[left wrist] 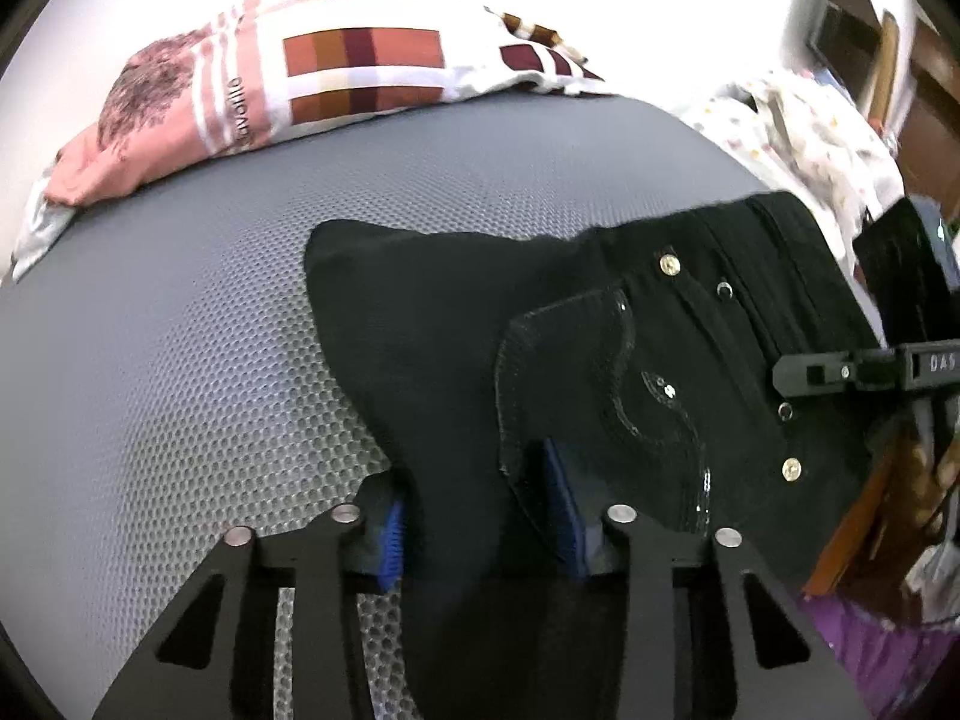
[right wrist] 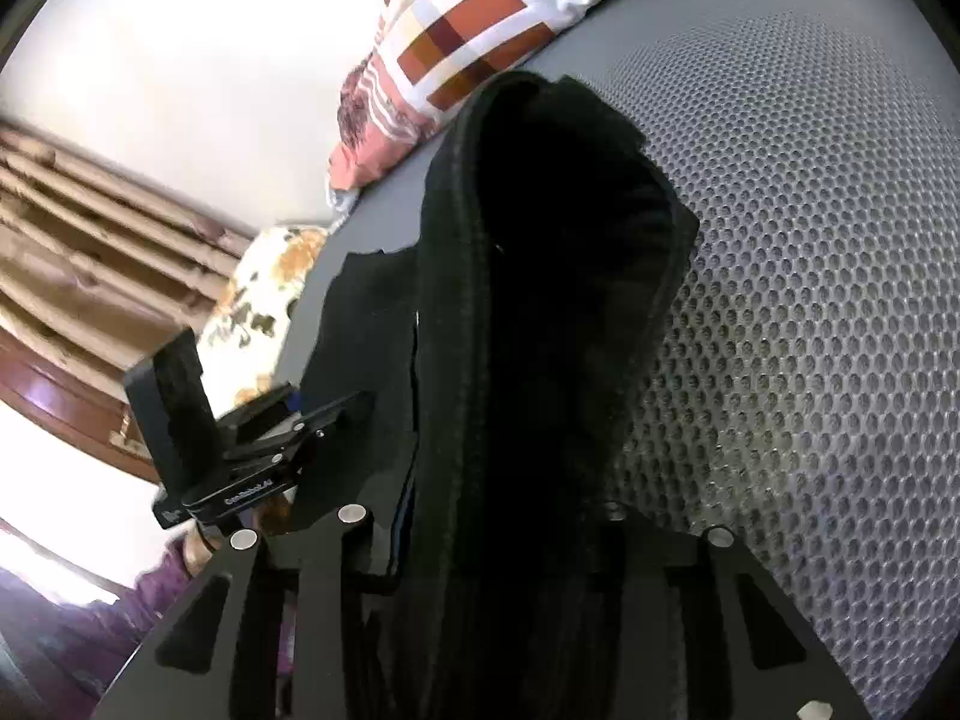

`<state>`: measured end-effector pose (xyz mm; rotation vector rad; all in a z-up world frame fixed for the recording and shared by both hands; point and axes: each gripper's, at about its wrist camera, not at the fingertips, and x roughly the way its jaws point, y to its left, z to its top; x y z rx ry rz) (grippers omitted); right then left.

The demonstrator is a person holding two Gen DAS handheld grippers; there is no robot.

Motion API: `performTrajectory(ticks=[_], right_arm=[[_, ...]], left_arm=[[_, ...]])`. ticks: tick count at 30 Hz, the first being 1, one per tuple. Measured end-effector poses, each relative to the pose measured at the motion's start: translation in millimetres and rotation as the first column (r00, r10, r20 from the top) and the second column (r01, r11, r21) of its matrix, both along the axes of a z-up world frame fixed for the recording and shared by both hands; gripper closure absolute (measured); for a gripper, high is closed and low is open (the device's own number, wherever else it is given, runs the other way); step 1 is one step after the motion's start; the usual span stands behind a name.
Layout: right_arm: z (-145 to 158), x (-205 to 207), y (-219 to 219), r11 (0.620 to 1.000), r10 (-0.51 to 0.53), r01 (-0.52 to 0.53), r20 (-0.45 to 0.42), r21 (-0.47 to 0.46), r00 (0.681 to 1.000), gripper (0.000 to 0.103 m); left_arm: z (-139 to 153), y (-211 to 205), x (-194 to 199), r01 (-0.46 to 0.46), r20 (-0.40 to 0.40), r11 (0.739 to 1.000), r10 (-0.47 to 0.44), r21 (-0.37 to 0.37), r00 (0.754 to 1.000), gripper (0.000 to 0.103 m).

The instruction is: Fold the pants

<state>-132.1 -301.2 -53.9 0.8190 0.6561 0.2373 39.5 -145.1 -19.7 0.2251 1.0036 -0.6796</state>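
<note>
Left wrist view: the left gripper (left wrist: 480,534) has its two blue pads (left wrist: 390,546) set narrowly apart and pinching a fold of the black pants (left wrist: 456,360) between them. The cloth fills the whole gap and rises from the pads straight ahead of the claw. To the right of that grip lies the waist part of the garment, with a back pocket (left wrist: 606,396) carrying shiny stitching and small metal rivets (left wrist: 669,264). Beyond and to the left of the claw, the pants rest on a grey mesh mattress (left wrist: 180,360). Farther ahead, at the mattress's far edge, sits a patchwork pillow (left wrist: 336,72). At the far right, the right gripper (left wrist: 864,369) reaches the waistband edge.

Right wrist view: the right gripper (right wrist: 480,540) is closed onto a thick bunch of the same black pants (right wrist: 540,330). The fabric covers its fingertips, so the pads themselves cannot be seen; the cloth stands up directly in front of the claw and hides the gap entirely. To the left of this claw, the left gripper (right wrist: 324,414) meets the garment's lower edge. The grey mesh mattress (right wrist: 810,330) spreads to the right, and the patchwork pillow (right wrist: 480,30) lies ahead. A purple sleeve (right wrist: 120,606) shows at lower left.
</note>
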Motion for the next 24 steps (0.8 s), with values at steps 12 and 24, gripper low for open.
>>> performTrajectory(ticks=[12, 24], right_arm=[[-2.7, -11.3, -1.5, 0.999, -0.022, 0.022, 0.013, 0.041, 1.0, 0.069], [-4.0, -2.2, 4.5, 1.0, -0.024, 0.024, -0.033, -0.003, 0.999, 0.058]], left_arm=[[10.8, 5.9, -4.5, 0.0, 0.023, 1.0, 0.0, 0.007, 1.0, 0.067], [-7.3, 13.4, 10.0, -0.015, -0.049, 1.0, 0.016, 0.015, 0.999, 0.034]])
